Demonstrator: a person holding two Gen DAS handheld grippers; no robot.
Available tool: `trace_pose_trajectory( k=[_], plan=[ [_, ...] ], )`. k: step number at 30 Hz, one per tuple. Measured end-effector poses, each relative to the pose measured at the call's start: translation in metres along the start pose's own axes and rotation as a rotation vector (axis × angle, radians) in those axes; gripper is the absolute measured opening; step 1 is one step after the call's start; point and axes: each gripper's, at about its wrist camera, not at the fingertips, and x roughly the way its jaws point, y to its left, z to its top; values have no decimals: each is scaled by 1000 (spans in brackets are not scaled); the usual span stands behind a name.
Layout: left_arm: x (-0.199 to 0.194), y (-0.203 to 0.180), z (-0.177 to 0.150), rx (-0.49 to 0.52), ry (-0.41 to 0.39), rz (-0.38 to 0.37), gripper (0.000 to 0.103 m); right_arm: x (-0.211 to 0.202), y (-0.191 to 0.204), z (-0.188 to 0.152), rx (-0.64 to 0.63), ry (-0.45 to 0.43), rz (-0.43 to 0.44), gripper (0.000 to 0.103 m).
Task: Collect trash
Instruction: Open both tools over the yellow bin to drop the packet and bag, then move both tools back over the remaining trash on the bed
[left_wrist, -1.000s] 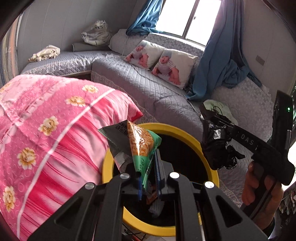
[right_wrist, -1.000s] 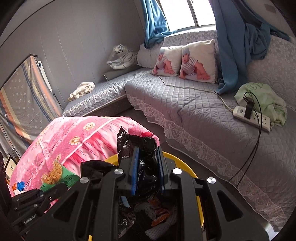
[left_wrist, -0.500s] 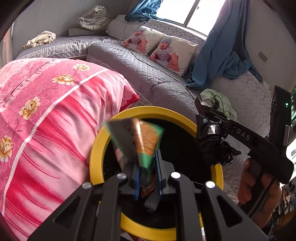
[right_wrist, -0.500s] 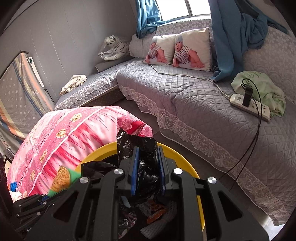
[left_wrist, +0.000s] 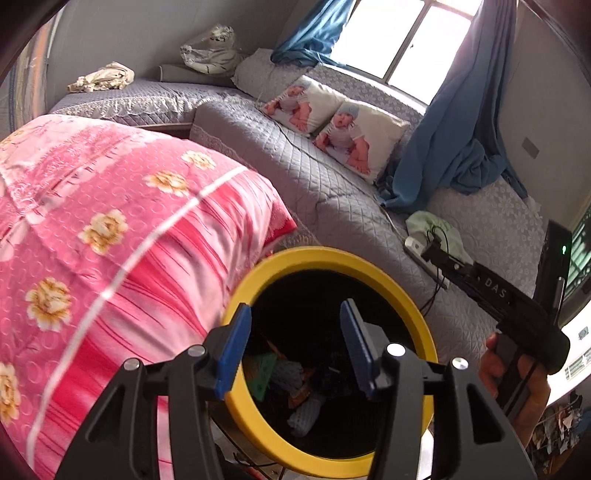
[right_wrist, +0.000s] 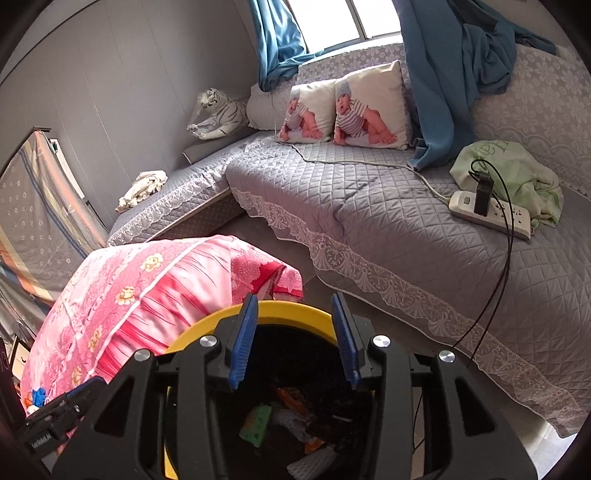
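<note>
Yellow plastic forms the round rim of the trash bin (left_wrist: 334, 258), which stands on the floor with its mouth open upward and its inside black. On its left the rim touches or nearly touches a pink flowered quilt (left_wrist: 110, 229) that bulges over that side; on the far side a strip of floor separates it from the lace-edged front of a grey quilted couch (right_wrist: 369, 206). Inside the bin lies the trash: a green wrapper (right_wrist: 255, 424), an orange scrap (right_wrist: 291, 397), white mesh foam pieces (left_wrist: 304, 411) and crumpled black plastic (right_wrist: 332, 421), all loose at the bottom. The left gripper (left_wrist: 295, 339) hangs above the opening, its 2 blue-padded fingers spread wide with nothing between them. The right gripper (right_wrist: 293, 338) hangs over the bin's near side, its 2 fingers likewise parted and empty; in the left wrist view its black body reaches in from the right, and the person's hand (left_wrist: 517, 376) wraps its handle. On the couch sit 2 baby-print cushions (right_wrist: 343, 107), a white power strip (right_wrist: 491, 214) with a black cable, a pale green cloth (right_wrist: 517, 173) and a toy tiger (right_wrist: 218, 114); blue curtains (right_wrist: 436, 74) hang by the window.
</note>
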Motion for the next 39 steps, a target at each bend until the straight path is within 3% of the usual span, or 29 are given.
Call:
trace_pose_trajectory(
  k=[9, 23, 32, 39],
  plan=[
    [-72, 39, 33, -61, -173, 110, 48, -23, 47, 22, -78, -65, 83, 43],
    [-191, 127, 42, -145, -329, 343, 48, -47, 184, 20, -299, -59, 430, 44],
    [-253, 188, 17, -218, -377, 517, 48, -53, 269, -18, -456, 42, 638, 45],
    [-276, 238, -13, -306, -361, 601, 50, -54, 320, -77, -598, 157, 763, 45]
  ],
)
